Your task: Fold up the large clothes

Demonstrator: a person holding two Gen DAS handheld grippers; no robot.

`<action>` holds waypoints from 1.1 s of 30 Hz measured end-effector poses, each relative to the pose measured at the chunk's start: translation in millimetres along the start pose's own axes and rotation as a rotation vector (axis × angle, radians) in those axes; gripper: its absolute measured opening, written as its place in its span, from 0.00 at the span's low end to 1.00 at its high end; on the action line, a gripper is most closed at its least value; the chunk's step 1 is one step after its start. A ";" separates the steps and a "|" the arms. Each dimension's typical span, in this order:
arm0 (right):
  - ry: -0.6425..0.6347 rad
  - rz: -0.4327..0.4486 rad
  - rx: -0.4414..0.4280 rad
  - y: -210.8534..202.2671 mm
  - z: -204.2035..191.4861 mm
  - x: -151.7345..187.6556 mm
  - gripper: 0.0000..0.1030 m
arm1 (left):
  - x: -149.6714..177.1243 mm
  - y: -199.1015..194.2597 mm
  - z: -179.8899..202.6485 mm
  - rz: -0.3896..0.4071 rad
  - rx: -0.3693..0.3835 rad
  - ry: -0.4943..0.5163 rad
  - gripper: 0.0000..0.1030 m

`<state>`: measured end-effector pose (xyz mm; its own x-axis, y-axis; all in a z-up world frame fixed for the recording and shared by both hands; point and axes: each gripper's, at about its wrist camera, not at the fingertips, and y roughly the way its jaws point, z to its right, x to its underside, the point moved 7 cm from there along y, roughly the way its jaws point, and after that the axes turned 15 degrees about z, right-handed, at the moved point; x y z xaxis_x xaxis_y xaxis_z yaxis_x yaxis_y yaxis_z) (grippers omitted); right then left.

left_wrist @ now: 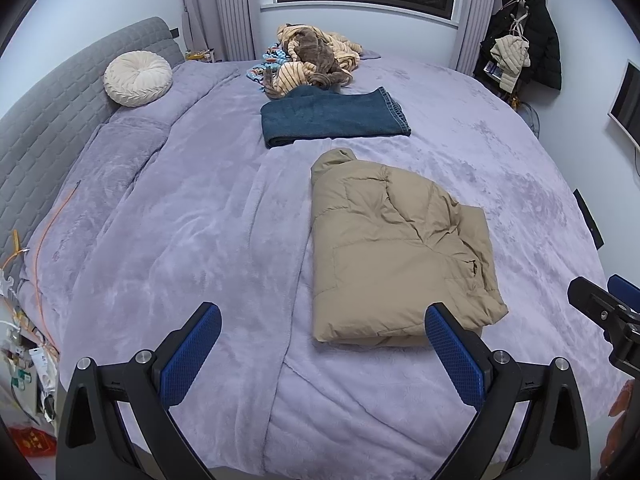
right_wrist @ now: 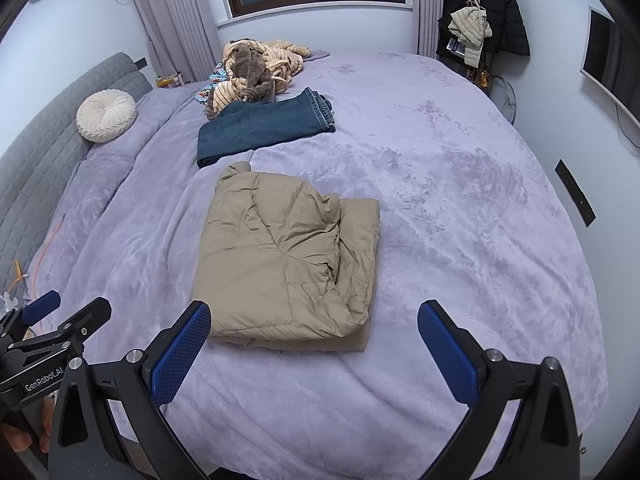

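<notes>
A tan puffer jacket (left_wrist: 394, 248) (right_wrist: 292, 264) lies folded into a thick rectangle on the lilac bed cover (left_wrist: 180, 220) (right_wrist: 460, 220). Behind it rests a folded dark blue garment (left_wrist: 334, 118) (right_wrist: 264, 126). My left gripper (left_wrist: 322, 314) hangs open above the near edge of the bed, its right fingertip over the jacket's near corner, nothing between its blue pads. My right gripper (right_wrist: 314, 312) stands wide open just short of the jacket's near edge, holding nothing. Each gripper shows at the side of the other's view: the right gripper (left_wrist: 608, 308) and the left gripper (right_wrist: 56, 320).
A heap of striped and brown fabrics (left_wrist: 316, 58) (right_wrist: 256, 66) sits at the far side under the window. A round cream cushion (left_wrist: 138, 78) (right_wrist: 106, 116) leans at the grey headboard (left_wrist: 48, 120). Coats hang on a rack (left_wrist: 520, 36) at right; cables and clutter (left_wrist: 28, 352) lie at left.
</notes>
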<state>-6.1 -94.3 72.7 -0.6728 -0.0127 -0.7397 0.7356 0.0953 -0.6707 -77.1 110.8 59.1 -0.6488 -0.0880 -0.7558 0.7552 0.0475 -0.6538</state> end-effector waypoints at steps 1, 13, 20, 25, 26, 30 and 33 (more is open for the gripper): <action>0.000 0.000 -0.001 0.1 -0.1 0.1 1.00 | 0.3 0.0 0.4 0.000 -0.001 0.000 0.99; 0.000 0.000 0.000 -0.2 0.4 0.1 1.00 | 0.8 -0.4 1.2 0.001 -0.002 0.000 0.99; 0.001 0.000 0.000 -0.5 0.7 0.1 1.00 | 1.1 -1.4 0.8 0.002 -0.003 0.001 0.99; 0.002 0.000 0.000 -0.4 0.9 0.3 1.00 | 1.4 -1.8 0.8 0.004 -0.003 0.001 0.99; 0.002 0.000 -0.001 -0.3 0.9 0.3 1.00 | 1.6 -1.9 1.1 0.004 -0.004 0.000 0.99; 0.001 0.000 -0.002 -0.1 0.9 0.3 1.00 | 1.5 -2.2 0.8 0.005 -0.003 0.001 0.99; 0.001 0.001 -0.002 -0.5 0.8 0.5 1.00 | 1.9 -2.2 1.3 0.006 -0.004 0.002 0.99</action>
<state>-6.8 -95.1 72.6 -0.6724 -0.0116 -0.7401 0.7359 0.0969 -0.6701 -79.9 109.2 59.1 -0.6443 -0.0857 -0.7600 0.7588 0.0520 -0.6492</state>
